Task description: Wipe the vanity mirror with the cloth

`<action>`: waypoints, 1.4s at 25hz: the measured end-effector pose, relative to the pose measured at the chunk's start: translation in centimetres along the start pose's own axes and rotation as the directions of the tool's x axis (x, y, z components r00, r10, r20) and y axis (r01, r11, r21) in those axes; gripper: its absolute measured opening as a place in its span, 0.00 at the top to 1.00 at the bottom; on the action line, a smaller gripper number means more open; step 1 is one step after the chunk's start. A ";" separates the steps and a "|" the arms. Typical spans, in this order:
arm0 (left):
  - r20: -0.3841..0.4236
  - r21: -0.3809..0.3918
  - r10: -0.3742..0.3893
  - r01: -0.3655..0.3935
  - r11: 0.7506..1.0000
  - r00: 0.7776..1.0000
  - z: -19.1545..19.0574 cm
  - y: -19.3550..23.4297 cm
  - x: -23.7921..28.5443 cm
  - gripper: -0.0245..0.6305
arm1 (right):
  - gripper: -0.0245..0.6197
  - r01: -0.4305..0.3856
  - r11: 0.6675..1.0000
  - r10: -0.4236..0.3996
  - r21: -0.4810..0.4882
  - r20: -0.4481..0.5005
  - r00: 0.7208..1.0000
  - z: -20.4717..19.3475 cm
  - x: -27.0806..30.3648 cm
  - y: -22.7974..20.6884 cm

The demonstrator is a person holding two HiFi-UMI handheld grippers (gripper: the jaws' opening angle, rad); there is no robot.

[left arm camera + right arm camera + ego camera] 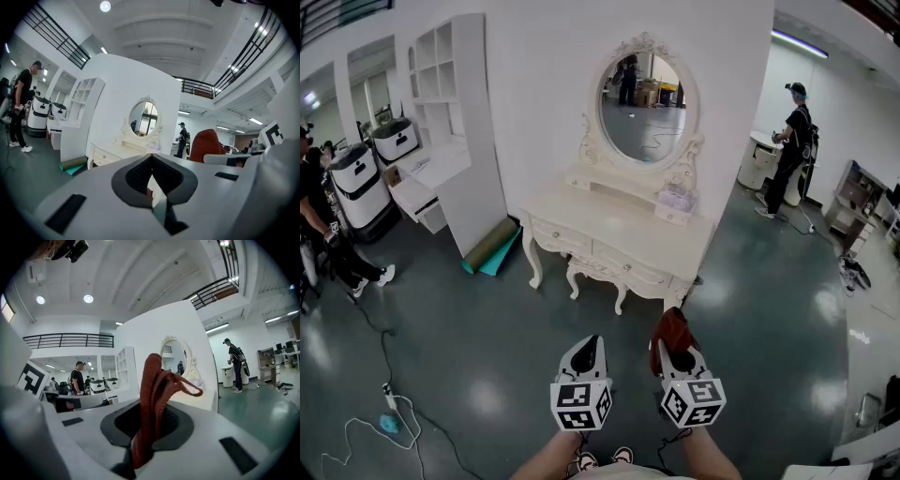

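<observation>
An oval vanity mirror [643, 97] in a carved white frame stands on a cream dressing table [609, 234] against a white wall panel. It shows small and far in the left gripper view as the mirror [144, 118], and partly behind the cloth in the right gripper view as the mirror [174, 352]. My right gripper [675, 349] is shut on a dark red cloth [152, 399], which bunches up above its jaws; the cloth [672, 330] hangs in front of the table's near edge. My left gripper [585, 356] is shut and holds nothing, well short of the table.
A small pale box [677, 200] sits on the table's right end. A rolled green mat [491, 246] lies on the floor left of the table, beside a white shelf unit [455, 122]. A person [790, 145] stands at the right; others and white machines [358, 183] are at the left. A cable [386, 394] trails on the floor.
</observation>
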State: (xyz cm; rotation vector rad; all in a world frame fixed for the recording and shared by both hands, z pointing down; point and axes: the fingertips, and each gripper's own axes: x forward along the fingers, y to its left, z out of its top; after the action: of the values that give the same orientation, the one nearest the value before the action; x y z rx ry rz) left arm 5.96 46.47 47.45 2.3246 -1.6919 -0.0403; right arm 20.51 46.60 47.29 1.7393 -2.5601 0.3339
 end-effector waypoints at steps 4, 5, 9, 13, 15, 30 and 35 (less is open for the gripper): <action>-0.001 -0.009 0.006 -0.006 1.000 1.000 -0.2 0.6 -0.2 0.95 | 0.86 0.001 1.000 -0.001 -0.005 -0.007 1.000 -0.3 -0.2 0.3; 0.001 -0.008 0.006 -0.006 1.000 1.000 -0.2 0.7 -0.3 0.95 | 0.86 0.002 1.000 -0.002 -0.007 -0.007 1.000 -0.3 -0.2 0.4; 0.005 0.003 -0.001 0.001 1.000 1.000 0.1 1.0 -0.6 0.95 | 0.86 0.010 1.000 -0.010 -0.014 -0.004 1.000 -0.1 -0.2 0.9; 0.010 0.007 -0.007 0.007 1.000 1.000 0.3 1.9 -1.1 0.95 | 0.86 0.003 1.000 -0.003 0.003 -0.009 1.000 -0.3 0.2 1.9; 0.013 0.012 -0.009 0.009 1.000 1.000 0.6 2.5 -1.4 0.95 | 0.86 0.001 1.000 -0.001 0.016 -0.011 1.000 -0.4 0.6 2.5; -0.018 0.028 0.044 -0.044 0.999 0.999 -0.3 9.5 -1.8 0.95 | 0.86 0.062 0.991 -0.057 0.121 -0.046 0.997 -3.4 3.6 3.4; -0.002 0.022 0.065 -0.065 0.998 0.998 0.5 11.8 1.2 0.95 | 0.86 0.070 0.991 -0.063 0.116 -0.068 0.996 -3.9 6.8 2.1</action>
State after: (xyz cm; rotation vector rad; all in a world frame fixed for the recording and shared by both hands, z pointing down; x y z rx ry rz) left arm -4.73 41.93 49.85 2.2823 -1.7741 -0.0069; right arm 15.65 41.82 51.76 1.8150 -2.4783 0.5405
